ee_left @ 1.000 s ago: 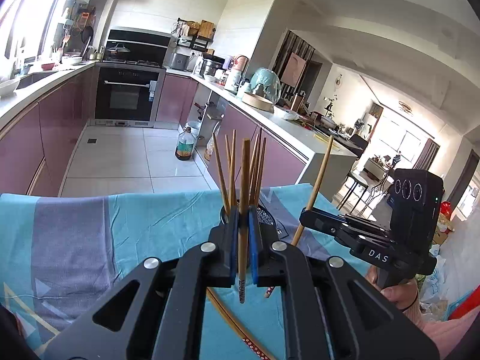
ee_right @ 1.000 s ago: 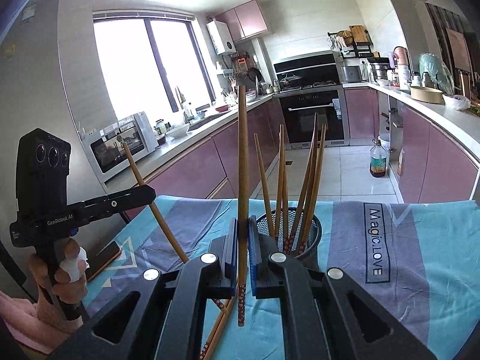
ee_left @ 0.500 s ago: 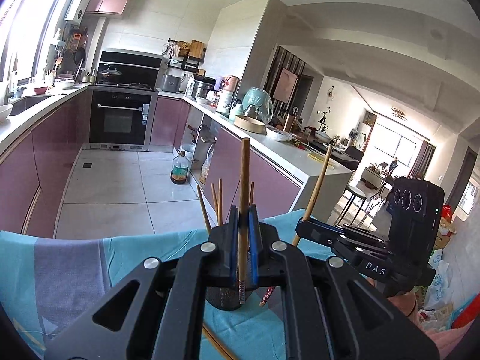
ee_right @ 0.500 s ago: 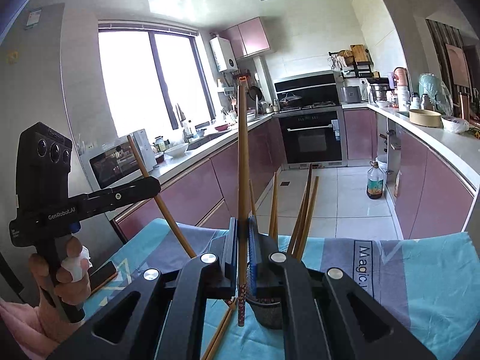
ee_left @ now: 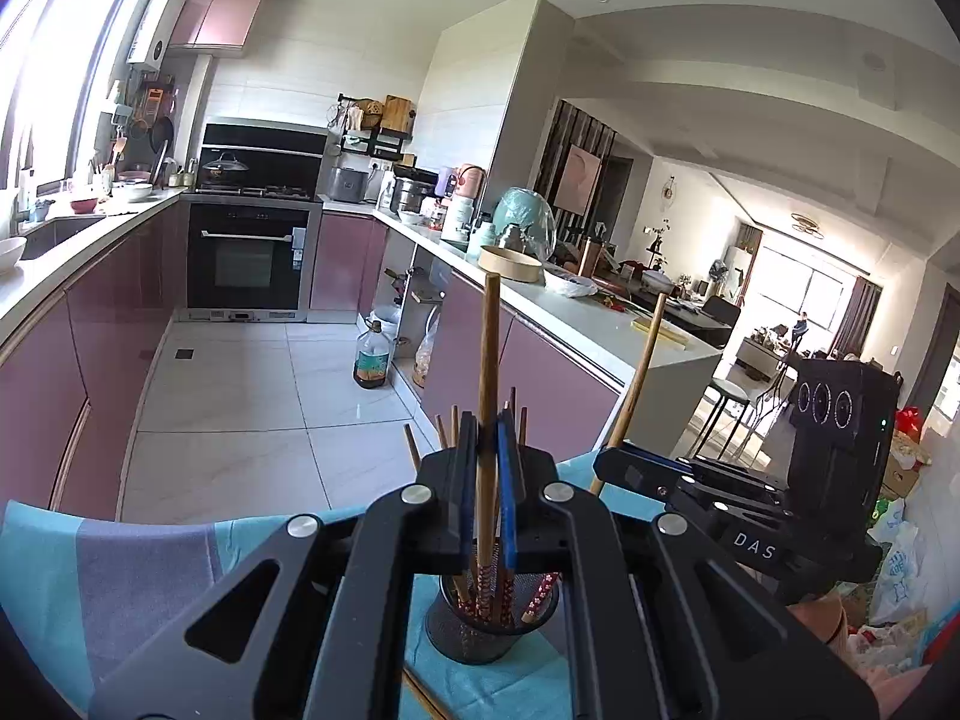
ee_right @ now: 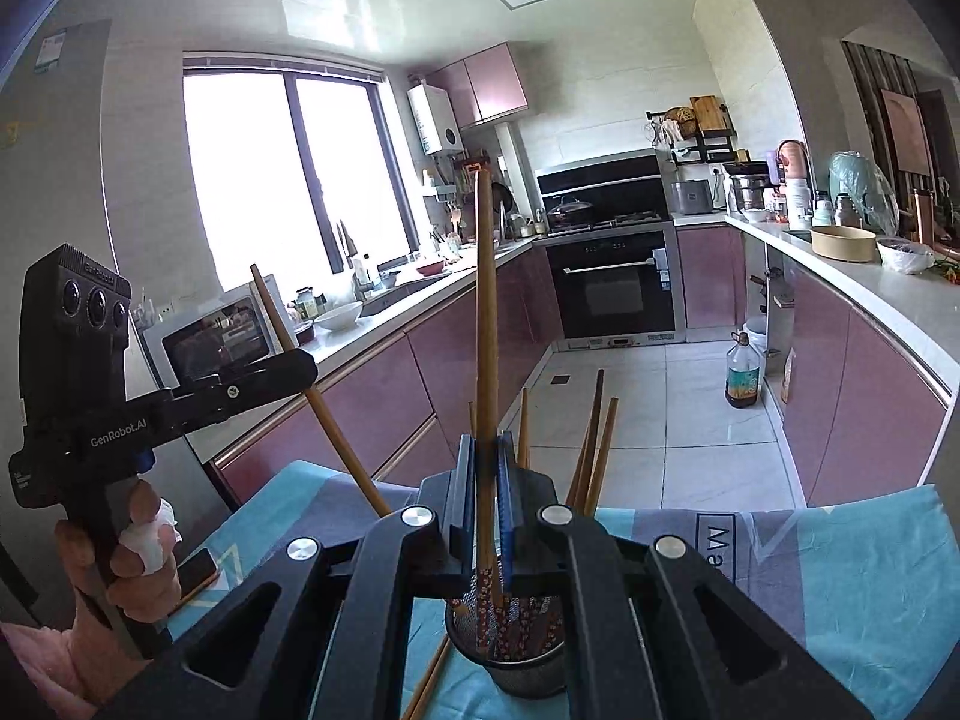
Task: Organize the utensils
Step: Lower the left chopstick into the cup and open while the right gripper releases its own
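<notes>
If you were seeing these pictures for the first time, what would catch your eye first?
Each tool clamps one upright chopstick: the left tool holds its chopstick and the right tool holds its own, both over a black mesh cup that already holds several chopsticks. The cup stands on a blue cloth, with a purple kitchen behind.

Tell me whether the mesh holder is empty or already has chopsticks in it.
Not empty: the mesh holder stands upright with several chopsticks leaning inside, their patterned ends down at its bottom.
</notes>
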